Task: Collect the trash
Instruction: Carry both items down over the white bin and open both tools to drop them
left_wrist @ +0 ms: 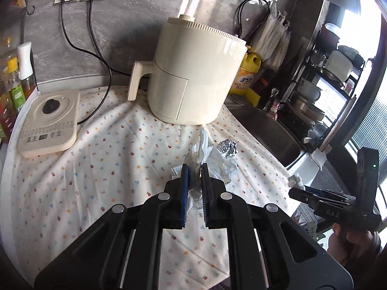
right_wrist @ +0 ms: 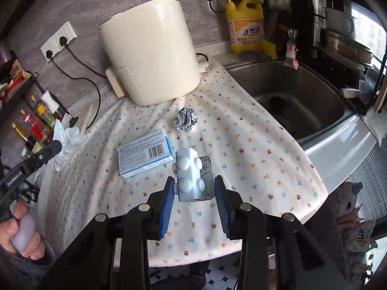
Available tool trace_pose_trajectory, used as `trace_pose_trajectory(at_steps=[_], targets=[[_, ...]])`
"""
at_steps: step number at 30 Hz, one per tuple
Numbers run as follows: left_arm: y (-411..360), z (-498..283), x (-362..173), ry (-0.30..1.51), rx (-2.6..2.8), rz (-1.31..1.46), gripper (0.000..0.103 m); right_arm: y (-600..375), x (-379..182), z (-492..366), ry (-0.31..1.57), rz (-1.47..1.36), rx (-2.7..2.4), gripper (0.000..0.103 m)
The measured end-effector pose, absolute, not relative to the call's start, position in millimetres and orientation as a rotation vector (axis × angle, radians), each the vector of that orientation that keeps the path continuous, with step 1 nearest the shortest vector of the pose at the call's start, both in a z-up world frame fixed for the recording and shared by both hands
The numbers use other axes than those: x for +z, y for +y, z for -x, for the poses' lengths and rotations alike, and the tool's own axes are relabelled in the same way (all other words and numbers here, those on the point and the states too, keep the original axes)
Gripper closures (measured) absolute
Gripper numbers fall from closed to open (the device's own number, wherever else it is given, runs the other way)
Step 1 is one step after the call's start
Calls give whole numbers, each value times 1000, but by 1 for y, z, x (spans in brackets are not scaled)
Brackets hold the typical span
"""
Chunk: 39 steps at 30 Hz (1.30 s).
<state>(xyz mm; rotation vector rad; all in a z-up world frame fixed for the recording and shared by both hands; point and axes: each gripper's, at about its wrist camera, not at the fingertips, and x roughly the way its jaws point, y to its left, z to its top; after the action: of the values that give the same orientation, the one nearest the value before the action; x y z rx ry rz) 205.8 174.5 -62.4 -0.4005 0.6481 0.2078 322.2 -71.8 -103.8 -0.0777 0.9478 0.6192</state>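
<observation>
My left gripper [left_wrist: 194, 169] is shut on a crumpled white tissue [left_wrist: 210, 155], held above the flowered cloth [left_wrist: 108, 164]. In the right wrist view that gripper [right_wrist: 56, 146] and the tissue [right_wrist: 66, 140] hang at the left. My right gripper [right_wrist: 194, 183] is shut on a bent white pill blister pack [right_wrist: 187, 176] with a silver foil back, lifted off the cloth [right_wrist: 254, 159]. A crumpled foil ball [right_wrist: 185, 119] lies on the cloth in front of the air fryer. A blue and white box [right_wrist: 145, 154] lies flat just left of the blister pack.
A cream air fryer [left_wrist: 193, 72] stands at the back of the cloth. A kettle base [left_wrist: 48, 125] sits at the left, with bottles [right_wrist: 36, 125] beside it. At the right are a steel sink [right_wrist: 302, 96], a yellow detergent bottle [right_wrist: 245, 24] and a dish rack [left_wrist: 326, 84].
</observation>
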Motion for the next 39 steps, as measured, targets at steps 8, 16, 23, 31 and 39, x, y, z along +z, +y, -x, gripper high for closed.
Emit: trace_pose_trajectory(at_steps=[8,16,23,31,39], targets=[[134,-161,-50,635,244,415,93,-100,-97,-291,951,97,683,69],[89,-136,-55,652,248,433,93,-133,-98,-258,961,116,722,69],[45,-125,-64,687,228,443,93,-175,-111,-241,997,117,714,69],[-6,-116,-87,753,191,453,92,-225,-145,-227,1059,115,675,69],[-57,-113,-128,862,106,459,93,-277,-198,-207,1151,92,616,69]])
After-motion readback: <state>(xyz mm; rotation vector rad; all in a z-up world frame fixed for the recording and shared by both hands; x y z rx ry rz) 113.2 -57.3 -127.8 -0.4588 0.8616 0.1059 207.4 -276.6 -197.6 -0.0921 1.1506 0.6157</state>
